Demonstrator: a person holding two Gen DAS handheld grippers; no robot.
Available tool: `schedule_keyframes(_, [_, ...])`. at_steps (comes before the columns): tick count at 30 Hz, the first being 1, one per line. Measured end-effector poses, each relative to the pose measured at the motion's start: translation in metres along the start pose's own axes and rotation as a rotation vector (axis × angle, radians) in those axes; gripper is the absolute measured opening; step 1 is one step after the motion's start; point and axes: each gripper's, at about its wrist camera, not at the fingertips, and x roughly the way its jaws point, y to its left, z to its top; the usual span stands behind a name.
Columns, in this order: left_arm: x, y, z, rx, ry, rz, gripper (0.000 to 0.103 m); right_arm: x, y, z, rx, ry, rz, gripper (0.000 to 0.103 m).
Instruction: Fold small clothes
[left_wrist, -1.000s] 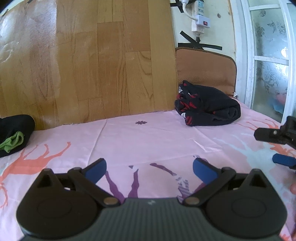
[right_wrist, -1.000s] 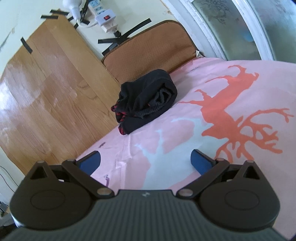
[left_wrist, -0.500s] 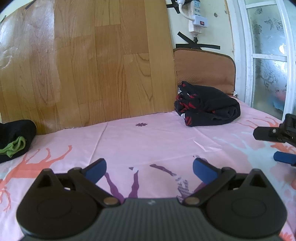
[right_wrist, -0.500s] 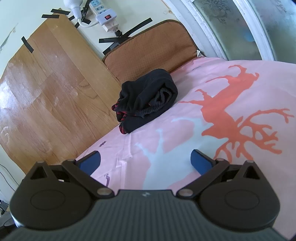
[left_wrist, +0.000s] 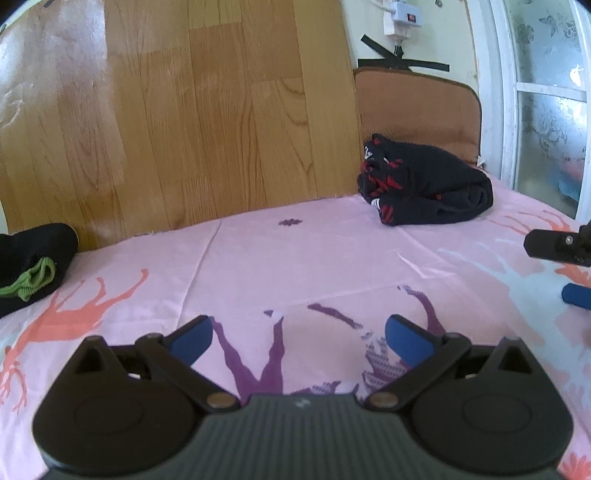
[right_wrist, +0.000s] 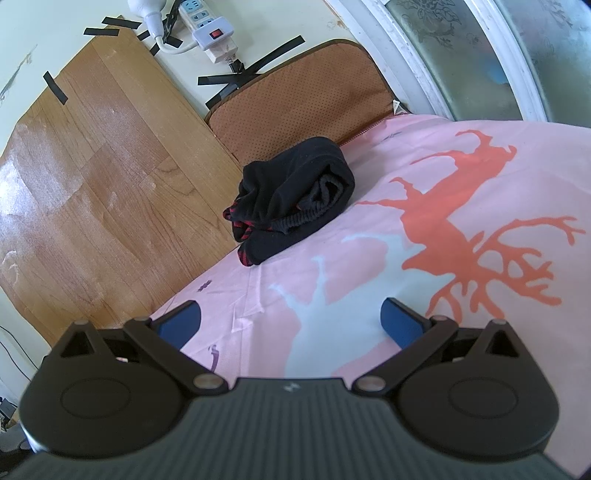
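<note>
Your left gripper (left_wrist: 297, 334) and right gripper (right_wrist: 290, 319) both released, empty. Black-red garment (left_wrist: 424, 188) upper right looks folded; black-green bundle (left_wrist: 31, 266) at left edge looks unfolded, likely next.

I see a bed under a pink sheet (left_wrist: 303, 266) printed with coral, pale blue and purple figures. A folded black garment with red markings (left_wrist: 424, 188) lies on it at two o'clock; another black bundle with a green piece (left_wrist: 33, 262) lies at nine o'clock.
</note>
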Motion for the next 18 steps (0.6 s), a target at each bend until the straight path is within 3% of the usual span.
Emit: schedule_keyframes(18, [0.016, 0.02, 0.003, -0.097, 0.13, -0.049, 0.103, 0.0, -0.002, -0.003, -0.01, 0.003, -0.004, 0.103])
